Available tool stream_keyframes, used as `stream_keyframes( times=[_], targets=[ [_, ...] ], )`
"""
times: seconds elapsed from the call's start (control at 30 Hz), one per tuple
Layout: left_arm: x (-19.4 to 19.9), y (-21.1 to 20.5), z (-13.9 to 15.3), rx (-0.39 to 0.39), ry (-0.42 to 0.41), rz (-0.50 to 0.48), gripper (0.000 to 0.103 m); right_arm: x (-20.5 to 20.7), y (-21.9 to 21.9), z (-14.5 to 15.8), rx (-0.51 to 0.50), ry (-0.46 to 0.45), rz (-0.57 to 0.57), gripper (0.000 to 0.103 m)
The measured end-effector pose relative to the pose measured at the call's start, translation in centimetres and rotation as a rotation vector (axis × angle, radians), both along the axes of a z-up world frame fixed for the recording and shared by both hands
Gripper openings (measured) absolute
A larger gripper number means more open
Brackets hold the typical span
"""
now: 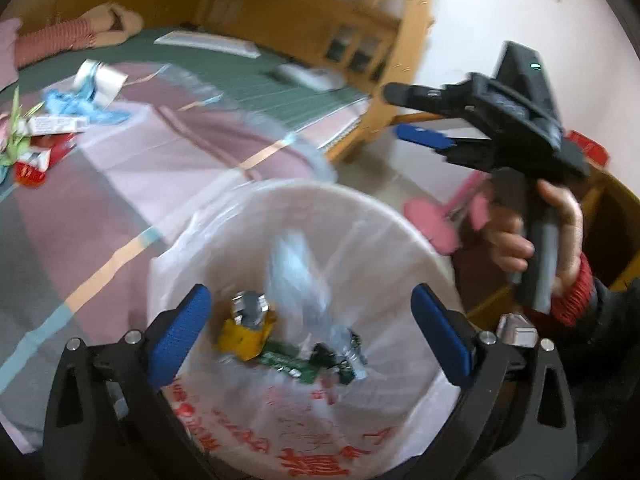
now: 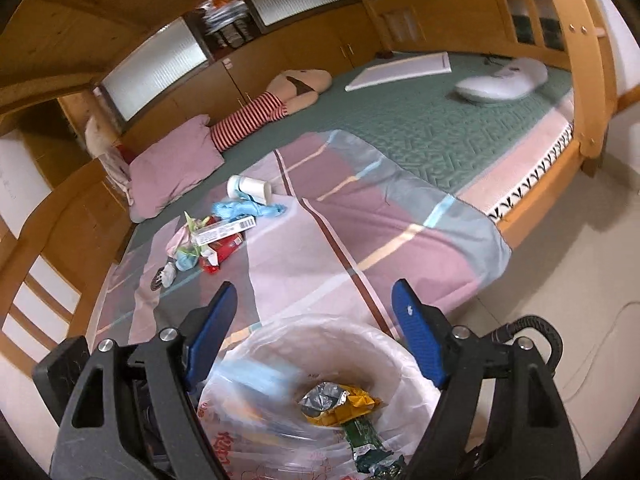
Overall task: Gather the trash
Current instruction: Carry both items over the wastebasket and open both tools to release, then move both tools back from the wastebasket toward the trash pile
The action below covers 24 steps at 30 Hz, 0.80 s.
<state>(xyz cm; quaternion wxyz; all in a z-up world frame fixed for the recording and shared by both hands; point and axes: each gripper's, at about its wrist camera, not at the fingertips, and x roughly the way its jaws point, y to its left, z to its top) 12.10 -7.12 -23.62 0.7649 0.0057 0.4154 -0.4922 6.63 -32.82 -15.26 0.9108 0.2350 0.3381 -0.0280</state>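
We are partway through collecting trash. The bin (image 1: 400, 216), lined with a white plastic bag (image 1: 304, 424) printed in red, stands on the floor against the near edge of the bed (image 2: 420, 136). It already holds some rubbish: a yellow and silver wrapper (image 1: 248, 328), a green packet (image 1: 292, 362), and a clear plastic piece (image 1: 296, 272) blurred above them, which we judge to be dropping in, though the blur keeps us from being sure.

Both tools are over the bin. Our left hand-held gripper (image 1: 310, 336) has its blue pads spread wide with nothing between them, pointing down into the bag. Our right hand-held gripper (image 2: 316, 332) is likewise spread wide and holds nothing; it looks across the bin's far rim toward the bed. In the left view we also see it from the side, gripped by our right hand (image 1: 556, 236) above the bin's right rim.

What is left lies on the striped sheet (image 2: 360, 248), toward the left edge of the bed and well apart from the bin: a white cup (image 2: 250, 189) on its side, a crumpled blue bag (image 2: 244, 210) just beside it, a white carton (image 2: 226, 230), a red packet (image 2: 222, 250), and small scraps (image 2: 182, 256) beside them. A pink pillow (image 2: 172, 168) and a striped doll (image 2: 264, 110) rest farther back; we judge these are not trash.

So several pieces are in and a cluster remains, and we judge the next reach goes to that pile.
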Motion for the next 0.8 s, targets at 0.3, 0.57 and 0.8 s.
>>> stream_keyframes(
  times=[0.3, 0.57, 0.8],
  targets=[
    [4.2, 5.3, -0.5, 0.014, 0.060, 0.478, 0.099, 0.4, 2.1, -0.9, -0.041, 0.030, 0.033, 0.080],
    [5.1, 8.0, -0.3, -0.018, 0.072, 0.640, 0.099, 1.2, 4.1, -1.4, -0.051, 0.055, 0.075, 0.080],
    [5.1, 7.6, -0.5, -0.008, 0.062, 0.652, 0.099, 1.9, 5.5, -1.8, -0.049, 0.073, 0.097, 0.080]
  ],
)
